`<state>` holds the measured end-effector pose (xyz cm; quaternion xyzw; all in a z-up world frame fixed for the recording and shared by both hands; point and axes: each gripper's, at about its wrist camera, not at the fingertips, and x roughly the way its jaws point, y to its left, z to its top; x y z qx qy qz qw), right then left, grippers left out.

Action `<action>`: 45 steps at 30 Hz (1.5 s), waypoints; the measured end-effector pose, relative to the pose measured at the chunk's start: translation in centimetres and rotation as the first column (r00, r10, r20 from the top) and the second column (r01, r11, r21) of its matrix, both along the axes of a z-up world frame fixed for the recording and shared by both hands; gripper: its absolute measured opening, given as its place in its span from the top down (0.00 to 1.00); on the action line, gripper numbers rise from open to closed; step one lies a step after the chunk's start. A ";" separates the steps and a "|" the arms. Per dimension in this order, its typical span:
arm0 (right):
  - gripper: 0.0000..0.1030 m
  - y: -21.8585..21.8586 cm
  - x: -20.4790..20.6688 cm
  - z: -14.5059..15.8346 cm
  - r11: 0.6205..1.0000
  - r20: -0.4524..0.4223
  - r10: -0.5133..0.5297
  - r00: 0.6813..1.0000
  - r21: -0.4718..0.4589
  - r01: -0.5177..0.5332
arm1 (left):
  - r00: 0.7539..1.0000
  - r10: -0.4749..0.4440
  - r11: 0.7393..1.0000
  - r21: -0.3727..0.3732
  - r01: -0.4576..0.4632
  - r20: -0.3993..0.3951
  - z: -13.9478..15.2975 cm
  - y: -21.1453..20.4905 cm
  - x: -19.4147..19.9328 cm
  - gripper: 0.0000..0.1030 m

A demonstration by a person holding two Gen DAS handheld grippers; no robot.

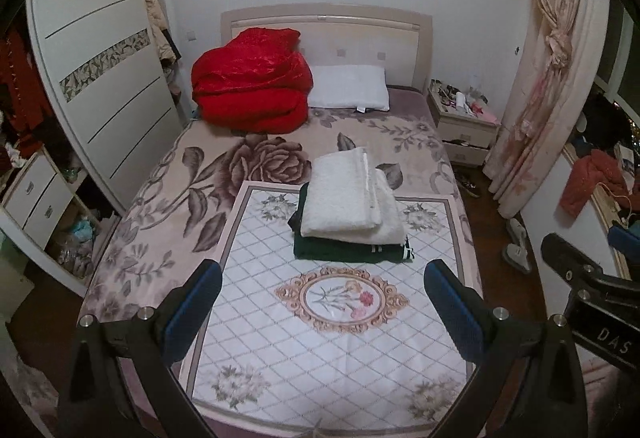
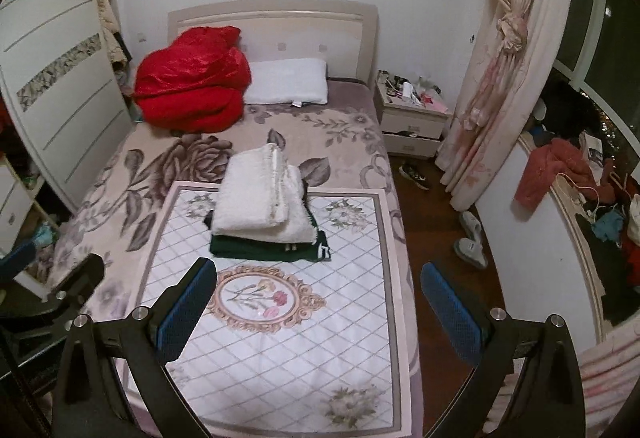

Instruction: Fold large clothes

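1. I have both tools raised over the foot of the bed (image 1: 168, 173), well apart from any cloth. The left tool (image 1: 322, 288) stands spread and holds nothing; the right tool (image 2: 318, 284) is likewise spread and empty.

2. The task's things lie at 12 o'clock from both tools: a folded white garment (image 1: 348, 197) stacked on a folded dark green garment (image 1: 352, 250), both resting on the white quilted mat (image 1: 320, 350) with its flower medallion.

3. My reading is that this pile is finished and I am between garments. No unfolded piece lies on the mat.

4. The next move calls for fetching another large garment. The red bundle (image 1: 252, 89) at 11 o'clock, beside the white pillow (image 1: 348, 87) by the headboard, looks more like a quilt than clothing, though I cannot be sure from here.

5. Other candidates are the clothes heaped on the ledge at 3 o'clock in the right wrist view, an orange-red jacket (image 2: 556, 169) among them.

6. Containers: the nightstand (image 2: 412, 117) at 1 o'clock has its lower drawer pulled open, contents too small to tell; small clutter covers its top.
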<state>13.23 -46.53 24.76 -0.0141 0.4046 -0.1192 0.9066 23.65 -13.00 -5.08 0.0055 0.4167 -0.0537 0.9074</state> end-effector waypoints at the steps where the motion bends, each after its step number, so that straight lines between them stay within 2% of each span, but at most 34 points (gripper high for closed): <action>1: 0.00 0.1 -0.9 1.1 1.000 0.014 0.005 1.000 -0.002 -0.005 | 1.000 0.003 1.000 0.002 -0.003 0.002 0.5 0.1 -0.5 0.00; 4: 0.00 0.3 -2.9 3.2 1.000 0.031 0.017 0.999 0.008 -0.017 | 1.000 0.006 1.000 -0.017 -0.006 -0.001 1.7 0.4 -1.8 0.00; 8: 0.00 0.5 -4.9 5.2 1.000 0.050 0.022 0.999 0.008 -0.022 | 1.000 0.010 1.000 -0.005 -0.010 0.024 2.8 0.4 -3.5 0.00; 15: 0.00 -0.1 -6.9 7.1 1.000 0.086 0.020 0.996 0.017 -0.022 | 0.998 0.019 1.000 -0.003 -0.019 0.062 3.9 0.6 -5.4 0.00; 24: 0.00 -0.7 -8.2 7.1 0.998 0.078 0.030 0.996 0.046 -0.034 | 0.995 0.006 1.000 0.010 -0.007 0.102 4.7 0.0 -6.2 0.00; 45: 0.00 -1.4 -7.1 7.6 0.998 0.092 0.052 0.994 0.029 -0.055 | 0.992 0.033 0.999 -0.001 -0.033 0.124 4.9 0.1 -6.5 0.00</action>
